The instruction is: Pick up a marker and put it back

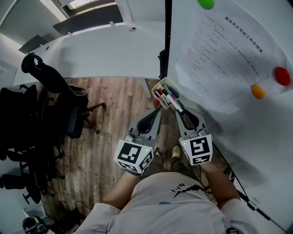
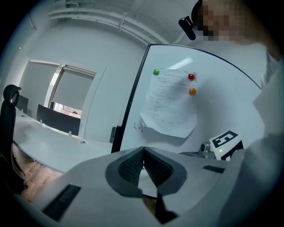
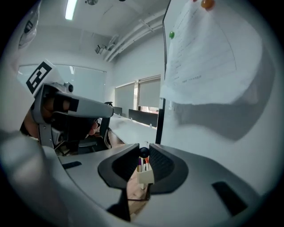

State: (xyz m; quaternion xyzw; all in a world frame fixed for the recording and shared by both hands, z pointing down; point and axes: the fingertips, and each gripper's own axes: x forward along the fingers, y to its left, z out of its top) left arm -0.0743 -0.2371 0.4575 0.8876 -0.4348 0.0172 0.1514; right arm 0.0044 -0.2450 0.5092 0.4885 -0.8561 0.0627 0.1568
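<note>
A small white holder (image 1: pixel 166 93) with several markers hangs at the lower left corner of the whiteboard (image 1: pixel 256 132). My right gripper (image 1: pixel 179 109) sits just below it, shut on a white marker (image 1: pixel 176 106) with a black cap whose far end points at the holder. In the right gripper view the black cap (image 3: pixel 144 153) shows end-on between the jaws, with the holder (image 3: pixel 144 174) right behind it. My left gripper (image 1: pixel 158 110) is beside it on the left, shut with nothing in it; its pads (image 2: pixel 133 166) meet at the tip.
A printed sheet (image 1: pixel 229 50) is pinned to the whiteboard by a green magnet (image 1: pixel 205 3), a red magnet (image 1: pixel 282 76) and an orange magnet (image 1: pixel 257 92). A black office chair (image 1: pixel 55 100) stands on the wooden floor at left. A white desk (image 1: pixel 100 50) lies beyond.
</note>
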